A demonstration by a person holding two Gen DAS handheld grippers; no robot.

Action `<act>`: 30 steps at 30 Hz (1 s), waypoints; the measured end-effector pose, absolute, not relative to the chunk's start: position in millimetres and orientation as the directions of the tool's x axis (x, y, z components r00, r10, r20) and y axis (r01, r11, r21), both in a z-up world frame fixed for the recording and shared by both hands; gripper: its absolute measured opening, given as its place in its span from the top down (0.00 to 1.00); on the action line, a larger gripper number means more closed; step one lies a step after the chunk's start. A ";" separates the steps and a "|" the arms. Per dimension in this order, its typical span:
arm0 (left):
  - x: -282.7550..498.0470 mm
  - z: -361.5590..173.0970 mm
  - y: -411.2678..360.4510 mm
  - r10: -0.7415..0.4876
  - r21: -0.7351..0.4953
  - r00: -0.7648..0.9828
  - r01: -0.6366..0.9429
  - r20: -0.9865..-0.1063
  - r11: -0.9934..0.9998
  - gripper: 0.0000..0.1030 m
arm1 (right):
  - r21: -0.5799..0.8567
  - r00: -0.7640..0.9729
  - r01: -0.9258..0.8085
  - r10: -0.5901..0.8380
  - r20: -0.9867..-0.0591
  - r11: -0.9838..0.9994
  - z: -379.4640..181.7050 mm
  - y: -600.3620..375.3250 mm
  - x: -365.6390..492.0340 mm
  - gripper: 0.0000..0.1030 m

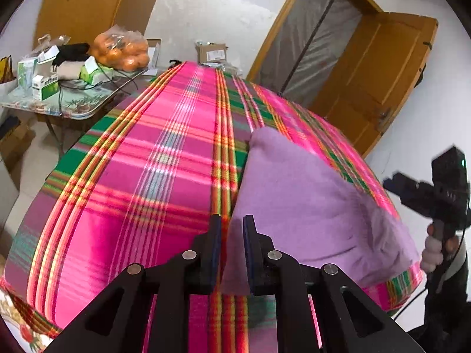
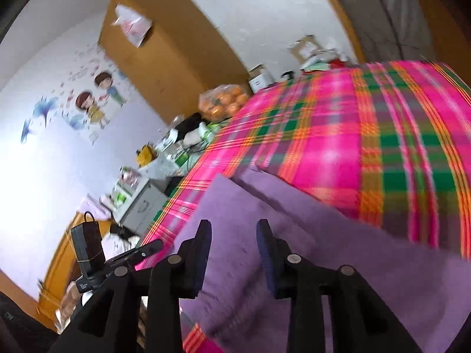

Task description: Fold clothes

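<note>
A purple fleece garment [image 1: 309,203] lies folded on a bed with a pink and green plaid cover [image 1: 153,158]. My left gripper [image 1: 232,229] hovers low over the garment's near left corner. Its fingers stand a little apart, and the corner shows in the gap between them. In the right wrist view the garment [image 2: 338,235] lies in stacked layers. My right gripper [image 2: 234,235] is open just above it with nothing between the pads. From the left wrist view, the right gripper [image 1: 412,188] sits off the bed's right edge, held by a hand [image 1: 435,247]. The left gripper [image 2: 132,253] shows at lower left.
Left of the bed, a side table [image 1: 73,108] carries a bag of oranges [image 1: 120,50], green boxes and cables. A cardboard box [image 1: 212,51] sits behind the bed. An open wooden door [image 1: 382,73] stands at right. A grey cabinet [image 2: 141,203] is beside the bed.
</note>
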State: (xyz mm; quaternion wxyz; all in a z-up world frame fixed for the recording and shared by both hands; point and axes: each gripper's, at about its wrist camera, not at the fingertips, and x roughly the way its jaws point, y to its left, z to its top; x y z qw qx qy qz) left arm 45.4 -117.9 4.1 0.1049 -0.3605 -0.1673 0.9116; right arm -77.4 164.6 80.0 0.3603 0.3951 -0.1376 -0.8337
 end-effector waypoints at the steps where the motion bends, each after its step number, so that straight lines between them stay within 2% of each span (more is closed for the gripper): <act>1: 43.7 5.4 -118.0 0.310 -0.379 -0.722 -0.071 -0.619 -0.922 0.85 | 0.505 -0.404 0.511 -0.713 -0.573 -0.696 79.4 153.7 -86.0 0.66; 6: 35.5 -6.1 -114.7 0.327 -0.386 -0.687 -0.073 -0.649 -0.920 0.82 | 0.485 -0.277 0.560 -0.703 -0.655 -0.672 61.5 105.9 -126.1 0.60; 14: 34.6 -11.2 -116.2 0.361 -0.398 -0.668 -0.105 -0.650 -0.911 0.82 | 0.465 -0.068 0.632 -0.642 -0.764 -0.620 32.9 29.4 -190.2 0.60; 15: 34.6 -11.3 -116.8 0.367 -0.399 -0.667 -0.112 -0.649 -0.910 0.82 | 0.463 -0.042 0.640 -0.630 -0.775 -0.613 29.3 19.9 -198.2 0.69; 16: 34.7 -11.5 -117.4 0.372 -0.400 -0.665 -0.119 -0.648 -0.909 0.82 | 0.462 -0.016 0.649 -0.618 -0.786 -0.605 25.7 10.3 -206.2 0.90; 21: 37.5 -13.6 -121.6 0.395 -0.423 -0.664 -0.129 -0.635 -0.897 0.90 | 0.451 -0.046 0.649 -0.623 -0.781 -0.613 22.5 3.2 -218.6 0.92; 30: 41.3 -15.9 -126.4 0.427 -0.470 -0.669 -0.131 -0.608 -0.873 0.92 | 0.500 -0.058 0.574 -0.641 -0.765 -0.648 7.6 12.5 -238.1 0.91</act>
